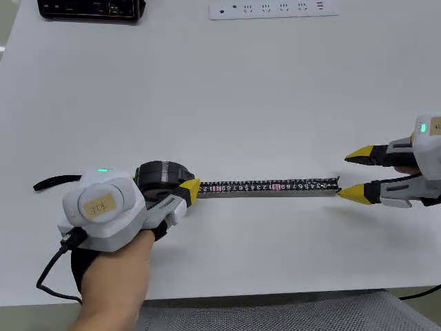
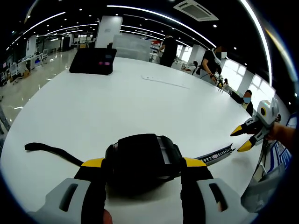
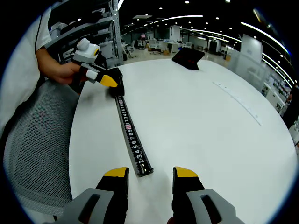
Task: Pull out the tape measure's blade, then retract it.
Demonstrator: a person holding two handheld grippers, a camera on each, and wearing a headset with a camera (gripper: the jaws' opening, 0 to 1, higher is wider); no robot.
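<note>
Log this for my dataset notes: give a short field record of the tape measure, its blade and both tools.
tape measure: on the white table, held by one tool
left tool: shut on the tape measure's case
blade: pulled out, lying flat on the table
right tool: open, jaws apart at the blade's tip, not clamping it
stage: blade out, not yet retracted

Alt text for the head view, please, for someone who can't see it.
The left tongs grip a black tape measure on a white table, its blade pulled out to the right. The open right tongs sit just past the blade's end, not gripping it. A power strip lies at the far edge.
</note>
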